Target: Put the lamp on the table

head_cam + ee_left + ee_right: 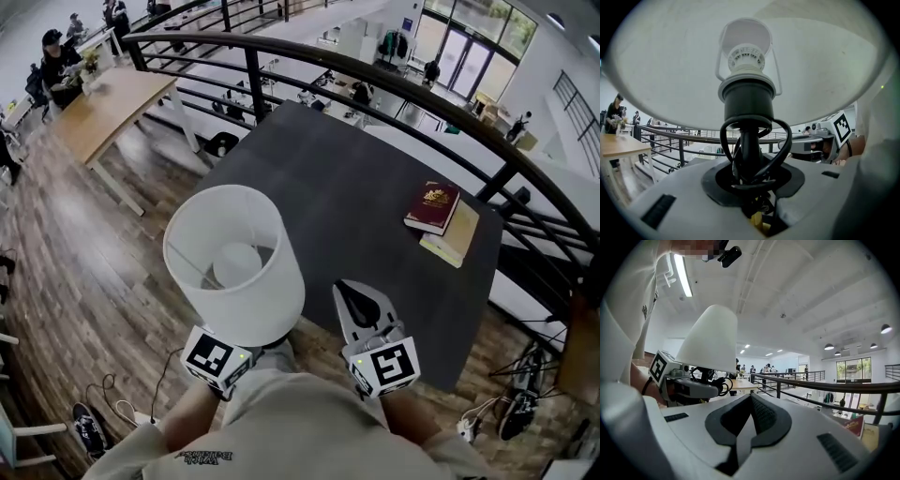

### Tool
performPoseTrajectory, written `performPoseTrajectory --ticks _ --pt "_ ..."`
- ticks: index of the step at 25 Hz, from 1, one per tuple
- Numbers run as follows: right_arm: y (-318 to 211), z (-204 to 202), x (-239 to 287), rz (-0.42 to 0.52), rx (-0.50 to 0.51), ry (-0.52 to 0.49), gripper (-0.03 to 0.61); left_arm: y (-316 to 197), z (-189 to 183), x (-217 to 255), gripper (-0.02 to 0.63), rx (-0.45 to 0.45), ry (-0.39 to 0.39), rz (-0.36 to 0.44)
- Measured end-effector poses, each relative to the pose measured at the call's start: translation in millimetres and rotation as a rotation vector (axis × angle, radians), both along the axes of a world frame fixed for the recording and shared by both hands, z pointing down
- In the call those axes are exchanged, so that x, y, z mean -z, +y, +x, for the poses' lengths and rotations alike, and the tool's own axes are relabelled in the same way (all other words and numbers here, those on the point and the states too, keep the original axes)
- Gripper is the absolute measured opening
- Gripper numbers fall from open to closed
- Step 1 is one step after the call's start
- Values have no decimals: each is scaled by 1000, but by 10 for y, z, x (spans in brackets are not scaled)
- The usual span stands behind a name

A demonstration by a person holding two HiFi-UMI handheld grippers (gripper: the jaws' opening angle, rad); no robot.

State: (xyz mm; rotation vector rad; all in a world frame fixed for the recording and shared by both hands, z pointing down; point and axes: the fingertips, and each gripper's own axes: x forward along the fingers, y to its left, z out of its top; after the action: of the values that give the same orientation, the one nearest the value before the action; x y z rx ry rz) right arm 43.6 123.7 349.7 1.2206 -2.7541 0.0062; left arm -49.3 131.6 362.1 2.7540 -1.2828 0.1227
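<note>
- Between jaws of left gripper [751,180]: black stem [747,108] of white-shaded table lamp [239,267], clamped partway closed w/ loops of black cord [780,147] bunched at same spot; lamp upright, bulb [746,56] up inside shade.
- Just beside it, right gripper [351,287]: jaws pressed together, nothing btwn them, pointing fwd over near table edge.
- Under and ahead of both: dark grey square table [328,178]; lamp in the air at its near-left corner, base not seen in any view, not set down yet.
- At far-right part of tabletop: maroon hardback book [432,206] atop thin yellow book [457,239], well apart from lamp; middle of top bare.
- Beyond table: black metal railing [375,80].
- Step in hand, by judgement: carry/approach, lamp hovering short of placement.
- Next move prob calls for: reach fwd to bring whole base over tabletop, lower straight w/ stem vertical, release only after flat contact of base.
- Worth minding: loose cord snagging under base or on jaws; right gripper free to steady shade.
</note>
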Motion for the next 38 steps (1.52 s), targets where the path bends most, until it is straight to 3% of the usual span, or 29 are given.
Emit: performPoseTrajectory --ticks 10,15,23,38 --pt "-1124 -480 121 -4 -63 -7 2 -1112 -510 136 132 -73 -23 -8" --pt "-1635 -701 187 14 -77 -3 0 -1667 -715 258 132 -90 26 45" --pt "-2112 -944 97 -16 -61 -8 2 -2164 -942 252 132 -76 16 49" --pt "-2556 -632 -241 -73 -10 -14 1 -2647 -746 -46 132 -12 19 -37"
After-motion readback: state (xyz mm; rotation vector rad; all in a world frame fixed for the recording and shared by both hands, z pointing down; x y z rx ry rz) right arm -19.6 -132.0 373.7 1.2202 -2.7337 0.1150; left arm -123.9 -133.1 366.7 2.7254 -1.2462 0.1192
